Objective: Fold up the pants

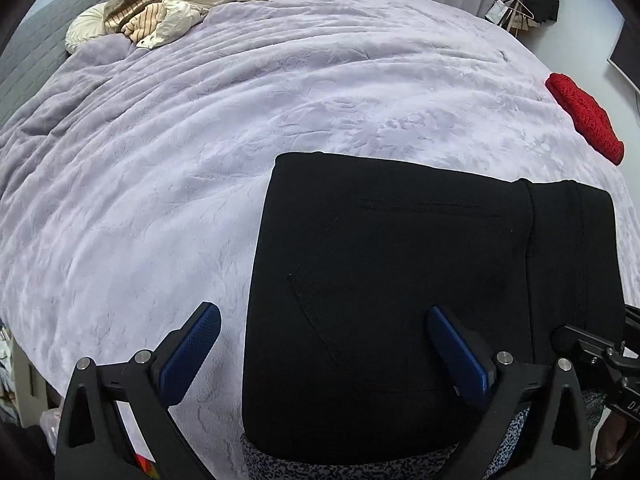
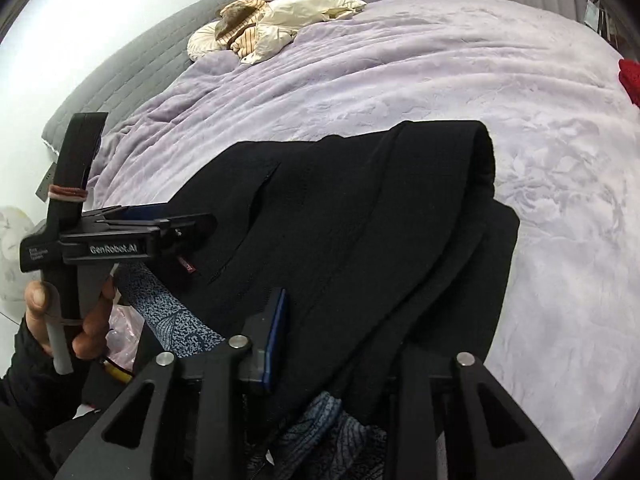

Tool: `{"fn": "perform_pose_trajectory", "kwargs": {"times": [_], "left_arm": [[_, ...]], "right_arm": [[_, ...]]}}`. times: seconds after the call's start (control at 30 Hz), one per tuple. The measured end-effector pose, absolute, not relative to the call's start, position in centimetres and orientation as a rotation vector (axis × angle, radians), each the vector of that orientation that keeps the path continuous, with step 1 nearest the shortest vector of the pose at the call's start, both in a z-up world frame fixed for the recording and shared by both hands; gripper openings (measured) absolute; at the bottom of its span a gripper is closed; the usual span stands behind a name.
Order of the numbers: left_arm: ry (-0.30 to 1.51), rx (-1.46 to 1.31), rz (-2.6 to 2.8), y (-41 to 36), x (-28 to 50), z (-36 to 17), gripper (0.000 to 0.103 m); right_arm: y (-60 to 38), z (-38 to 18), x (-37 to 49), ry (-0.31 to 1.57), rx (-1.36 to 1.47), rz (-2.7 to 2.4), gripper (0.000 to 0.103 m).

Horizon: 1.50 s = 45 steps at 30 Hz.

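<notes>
Lilac blanket point(image 1: 200, 140) covers bed; folded black pants point(image 1: 400, 280) lie at its near edge. Left gripper point(image 1: 324, 354) spread wide above pants. Right gripper point(image 2: 360, 344): one blue pad visible, closure unclear.

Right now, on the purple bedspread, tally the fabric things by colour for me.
Black: 1, the folded pants at the near edge
Red: 1, a knitted item at the far right edge
Cream and striped: 1 heap by the headboard, pieces too tangled to split
Total: 3
</notes>
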State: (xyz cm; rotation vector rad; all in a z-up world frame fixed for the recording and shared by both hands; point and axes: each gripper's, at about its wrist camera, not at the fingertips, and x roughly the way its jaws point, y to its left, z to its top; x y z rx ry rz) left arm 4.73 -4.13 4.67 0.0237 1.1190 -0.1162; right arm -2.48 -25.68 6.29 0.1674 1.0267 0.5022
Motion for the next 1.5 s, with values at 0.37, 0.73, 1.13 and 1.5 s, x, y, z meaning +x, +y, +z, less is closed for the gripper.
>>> {"fn": "perform_pose_trajectory", "kwargs": {"times": [0.37,0.73,1.13,1.5], "left_arm": [[1.078,0.129,-0.116,-6.0,4.4,6.7,0.103],[1.115,0.093,-0.111,-5.4,4.7,5.4,0.103],[1.125,0.023,-0.149,-3.9,4.7,5.8,0.103],[1.135,0.007,-0.170,-3.4,4.7,5.5,0.103]], "right_arm": [[-28.6,11.2,-5.3,0.934,0.186,0.434,0.018],[-29.6,6.3,-4.5,1.065,0.312,0.398,0.023],[-29.9,5.0,-3.1,1.085,0.412,0.464,0.022],[-31.2,4.9,-2.4,1.088,0.448,0.404,0.033]]}}
